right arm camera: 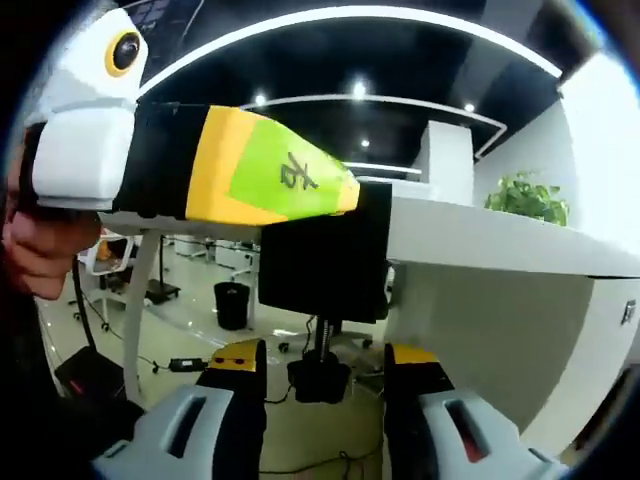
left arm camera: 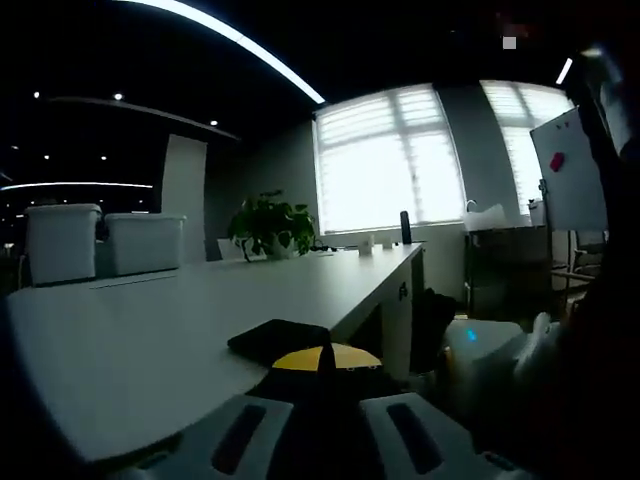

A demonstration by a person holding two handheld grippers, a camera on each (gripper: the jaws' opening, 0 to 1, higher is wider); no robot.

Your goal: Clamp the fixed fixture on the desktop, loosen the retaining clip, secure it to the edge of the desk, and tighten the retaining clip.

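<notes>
Left gripper view is pretty dark, so the black clamp fixture (left arm camera: 280, 338) at the near edge of the long white table (left arm camera: 190, 310) reads mostly as a flat dark slab, its lower part cut off behind the left claw (left arm camera: 322, 425). Those jaws look shut on it, with a yellow tip (left arm camera: 328, 357) poking up between them, but the contact point itself is hard to make out.

Right gripper view looks up from under the table edge (right arm camera: 500, 240) and shows what the other misses — the fixture's black body (right arm camera: 325, 262) hangs down over the edge, its screw and round knob (right arm camera: 319, 372) pointing straight down, so its long axis runs vertically. The right claw (right arm camera: 325, 385) stands apart, a jaw on either side of the knob, not clearly touching. The left gripper (right arm camera: 215, 165) comes in from the left, held by a hand (right arm camera: 40, 245), gripping the fixture's top.
</notes>
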